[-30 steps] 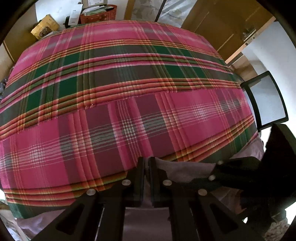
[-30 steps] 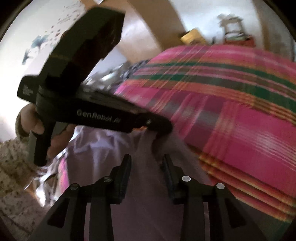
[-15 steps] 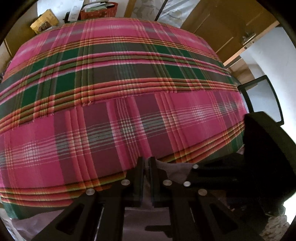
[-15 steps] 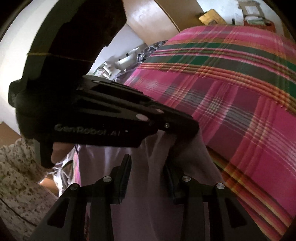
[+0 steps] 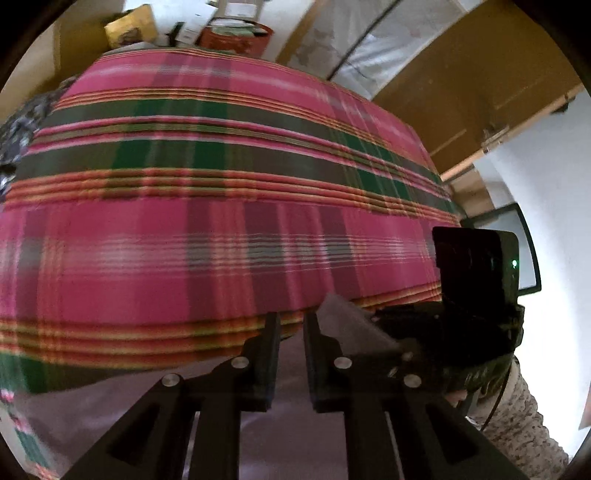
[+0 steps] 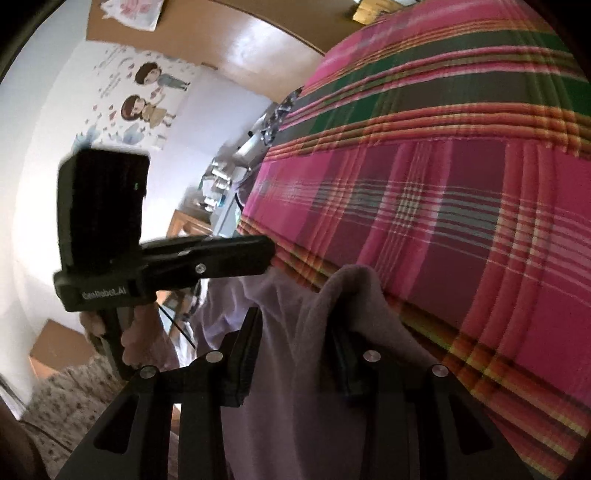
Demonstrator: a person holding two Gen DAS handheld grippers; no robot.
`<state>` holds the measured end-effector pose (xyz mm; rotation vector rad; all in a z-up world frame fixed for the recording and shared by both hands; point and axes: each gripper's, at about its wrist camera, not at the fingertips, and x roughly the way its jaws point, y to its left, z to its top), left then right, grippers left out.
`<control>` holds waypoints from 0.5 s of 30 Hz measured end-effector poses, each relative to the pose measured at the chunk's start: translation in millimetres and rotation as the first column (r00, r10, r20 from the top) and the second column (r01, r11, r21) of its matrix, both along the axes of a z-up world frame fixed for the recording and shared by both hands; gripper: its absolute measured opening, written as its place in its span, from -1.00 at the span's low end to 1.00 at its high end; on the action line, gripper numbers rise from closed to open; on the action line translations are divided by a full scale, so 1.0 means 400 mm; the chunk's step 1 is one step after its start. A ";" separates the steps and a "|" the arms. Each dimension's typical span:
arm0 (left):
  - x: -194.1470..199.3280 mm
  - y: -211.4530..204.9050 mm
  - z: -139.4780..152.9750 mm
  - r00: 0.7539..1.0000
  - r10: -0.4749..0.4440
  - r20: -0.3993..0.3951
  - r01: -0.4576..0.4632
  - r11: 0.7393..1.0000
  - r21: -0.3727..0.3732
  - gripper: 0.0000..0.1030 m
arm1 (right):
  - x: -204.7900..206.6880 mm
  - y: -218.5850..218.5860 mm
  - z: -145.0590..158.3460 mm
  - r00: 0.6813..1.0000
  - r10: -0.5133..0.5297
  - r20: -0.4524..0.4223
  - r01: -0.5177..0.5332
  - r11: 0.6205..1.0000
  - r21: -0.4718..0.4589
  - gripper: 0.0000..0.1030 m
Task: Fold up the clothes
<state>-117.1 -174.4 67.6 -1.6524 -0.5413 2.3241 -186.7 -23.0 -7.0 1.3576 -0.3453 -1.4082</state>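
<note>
A pale lilac garment (image 6: 332, 369) hangs over the near edge of a bed covered in pink and green plaid (image 6: 443, 184). My right gripper (image 6: 295, 325) is shut on a thick fold of it, and the cloth drapes over the right finger. My left gripper (image 5: 291, 321) stands just left of the right gripper (image 5: 388, 332), and its jaws are opening. A narrow gap shows between them, with the garment (image 5: 343, 321) behind and beside the right jaw, not pinched. In the right wrist view the left gripper (image 6: 266, 254) points at the garment's upper edge.
The plaid bed cover (image 5: 221, 240) fills most of the view. An orange basket (image 5: 236, 37) and a cardboard box (image 5: 129, 29) sit beyond its far end. Wooden cupboard doors (image 5: 461, 92) stand at the right. A person's hand (image 6: 140, 332) grips the left handle.
My left gripper's jaws have parted from pinching the garment, and it has drawn away to the left of the right gripper. The right gripper has rolled and still holds the fold.
</note>
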 end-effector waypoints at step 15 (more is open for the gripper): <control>0.110 -0.121 -0.098 0.993 0.106 0.048 -0.109 0.992 0.059 -0.76 | -0.031 -0.027 -0.019 1.000 -0.012 0.020 0.012 1.000 0.023 -0.80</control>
